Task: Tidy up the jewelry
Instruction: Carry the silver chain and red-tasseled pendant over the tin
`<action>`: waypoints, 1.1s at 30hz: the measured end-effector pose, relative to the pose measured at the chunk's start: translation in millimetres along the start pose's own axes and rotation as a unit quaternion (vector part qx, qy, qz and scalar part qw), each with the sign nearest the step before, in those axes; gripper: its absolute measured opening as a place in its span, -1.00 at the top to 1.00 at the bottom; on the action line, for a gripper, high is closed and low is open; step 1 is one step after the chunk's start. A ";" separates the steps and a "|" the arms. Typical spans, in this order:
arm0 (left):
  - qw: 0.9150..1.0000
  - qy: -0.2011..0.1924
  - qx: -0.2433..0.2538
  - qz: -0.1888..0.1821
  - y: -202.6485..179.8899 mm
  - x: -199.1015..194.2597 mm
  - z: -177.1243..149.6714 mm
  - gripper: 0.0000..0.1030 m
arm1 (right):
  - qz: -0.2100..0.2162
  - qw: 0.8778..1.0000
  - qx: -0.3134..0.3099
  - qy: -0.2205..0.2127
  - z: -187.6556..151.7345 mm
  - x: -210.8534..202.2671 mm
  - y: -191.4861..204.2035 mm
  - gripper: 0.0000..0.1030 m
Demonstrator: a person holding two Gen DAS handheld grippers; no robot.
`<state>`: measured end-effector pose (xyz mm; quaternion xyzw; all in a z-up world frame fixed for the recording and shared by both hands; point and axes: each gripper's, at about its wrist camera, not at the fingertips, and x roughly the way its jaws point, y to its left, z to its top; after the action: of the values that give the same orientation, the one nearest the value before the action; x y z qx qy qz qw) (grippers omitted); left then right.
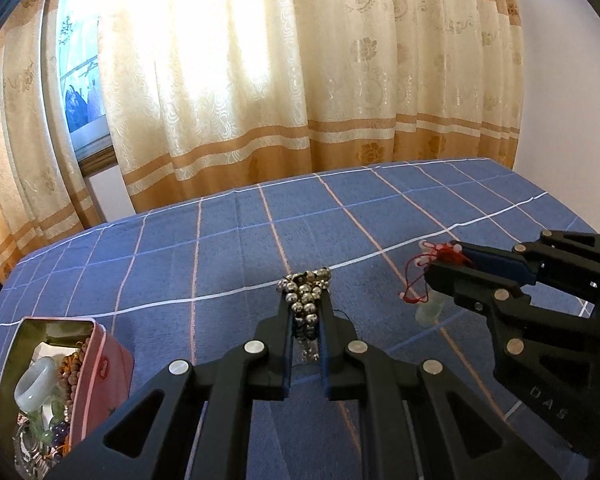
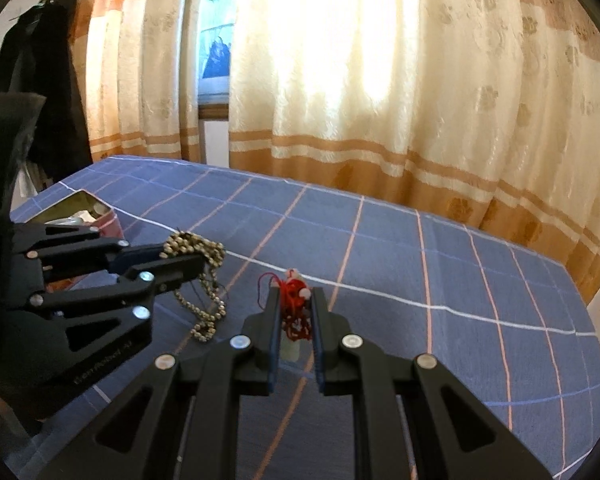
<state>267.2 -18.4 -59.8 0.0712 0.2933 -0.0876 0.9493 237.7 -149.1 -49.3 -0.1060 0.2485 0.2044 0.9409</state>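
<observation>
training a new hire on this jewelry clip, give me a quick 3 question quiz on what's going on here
1. True or false: the left gripper is shut on a string of silver beads.
2. What does the right gripper hold? A) a watch B) a red cord charm C) a spoon
3. Fill in: the pink tin holding a pale green bangle sits on a blue checked ____.

Key: 1 true; 2 B; 3 cloth
</observation>
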 end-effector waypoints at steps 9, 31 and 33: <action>1.000 -0.014 -0.015 0.007 6.4 -20.7 -0.4 0.81 | 0.003 1.000 -0.006 -0.026 2.2 -5.9 6.8 0.69; 0.997 -0.046 -0.041 0.048 65.6 -94.3 -22.2 0.81 | 0.076 0.995 -0.027 -0.053 16.9 -18.5 62.1 0.69; 0.996 -0.048 -0.047 0.053 74.0 -100.8 -23.5 0.81 | 0.086 0.994 -0.030 -0.054 23.2 -20.4 71.2 0.69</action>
<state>187.9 70.7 -15.5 0.0374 0.2466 -0.0261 0.9680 200.2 -85.3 -26.1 -0.1012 0.1993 0.2977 0.9281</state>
